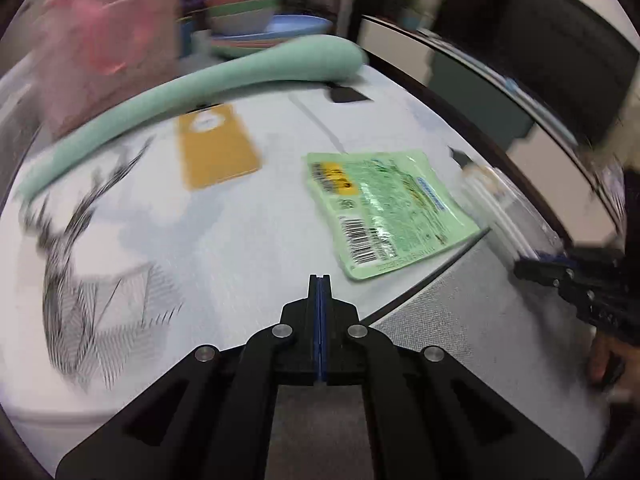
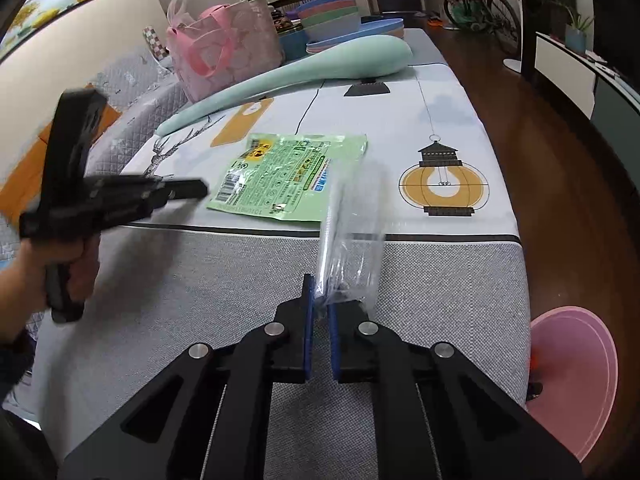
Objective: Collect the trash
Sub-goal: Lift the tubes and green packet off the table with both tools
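A flat green snack wrapper [image 1: 384, 208] lies on the table near its front edge; it also shows in the right wrist view [image 2: 288, 176]. My left gripper [image 1: 319, 280] is shut and empty, hovering just short of the wrapper, and shows blurred in the right wrist view [image 2: 200, 189]. My right gripper [image 2: 319, 300] is shut on a clear plastic bag [image 2: 352, 232] that stands up from the jaws above the table's front edge. The bag also shows in the left wrist view [image 1: 504, 208], right of the wrapper.
A long mint-green cushion [image 2: 304, 68] lies across the table behind the wrapper. A pink gift bag [image 2: 224, 48] and stacked bowls and plates [image 2: 340, 16] stand at the back. A pink bin [image 2: 572, 380] stands on the floor right of the table [image 2: 440, 280].
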Demonstrator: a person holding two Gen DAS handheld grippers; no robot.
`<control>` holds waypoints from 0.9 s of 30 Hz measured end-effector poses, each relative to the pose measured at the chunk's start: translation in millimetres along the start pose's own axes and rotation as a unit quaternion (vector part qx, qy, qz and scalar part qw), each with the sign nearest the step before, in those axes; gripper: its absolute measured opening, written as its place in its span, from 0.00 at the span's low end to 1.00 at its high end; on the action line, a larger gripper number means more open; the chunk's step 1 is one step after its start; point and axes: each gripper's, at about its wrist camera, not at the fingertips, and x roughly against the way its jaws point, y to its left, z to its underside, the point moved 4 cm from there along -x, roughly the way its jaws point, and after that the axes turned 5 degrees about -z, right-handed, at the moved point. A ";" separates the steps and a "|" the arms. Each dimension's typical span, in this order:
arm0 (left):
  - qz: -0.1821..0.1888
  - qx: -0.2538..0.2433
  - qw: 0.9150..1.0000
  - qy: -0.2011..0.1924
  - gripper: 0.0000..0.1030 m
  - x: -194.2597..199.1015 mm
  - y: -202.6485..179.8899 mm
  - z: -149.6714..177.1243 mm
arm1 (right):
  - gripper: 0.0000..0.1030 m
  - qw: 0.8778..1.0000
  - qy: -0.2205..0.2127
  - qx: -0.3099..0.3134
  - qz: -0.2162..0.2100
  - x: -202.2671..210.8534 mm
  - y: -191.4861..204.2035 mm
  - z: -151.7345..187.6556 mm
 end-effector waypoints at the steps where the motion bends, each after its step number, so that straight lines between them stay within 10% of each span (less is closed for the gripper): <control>1: 0.009 0.028 1.000 -0.005 0.02 2.2 2.6 -0.7 | 0.06 1.000 -0.005 0.001 -0.001 2.7 0.7 -0.8; 2: 0.012 0.050 0.999 -0.005 0.06 3.0 4.0 -1.0 | 0.06 1.000 -0.007 -0.001 -0.003 4.1 0.9 -1.6; 4: 0.011 0.071 0.997 -0.017 0.58 2.8 0.6 -5.9 | 0.09 1.000 -0.018 -0.005 -0.003 9.5 1.4 -3.7; 5: 0.015 0.069 0.997 -0.033 0.65 3.3 -4.0 -9.4 | 0.10 1.000 -0.021 -0.004 0.003 11.0 1.1 -4.6; 11: 0.041 0.076 0.996 -0.027 0.66 -23.7 -23.8 -33.3 | 0.20 0.999 -0.021 -0.015 0.022 6.9 -13.6 -5.4; 14: 0.044 0.061 0.997 -0.019 0.55 -32.8 -31.7 -35.5 | 0.61 0.999 -0.028 -0.028 0.026 6.5 -22.5 -6.3; 16: 0.032 0.030 0.999 -0.015 0.09 -38.7 -40.4 -35.1 | 0.61 0.999 -0.032 -0.039 0.015 4.9 -28.8 -11.6; 22: 0.036 0.033 0.998 -0.025 0.02 -38.1 -49.0 -29.8 | 0.15 0.998 -0.023 -0.049 0.022 0.8 -37.6 -12.8; 27: 0.060 0.066 0.995 -0.035 0.00 -25.4 -45.9 -31.0 | 0.06 0.998 -0.023 -0.062 0.007 1.3 -40.3 -10.7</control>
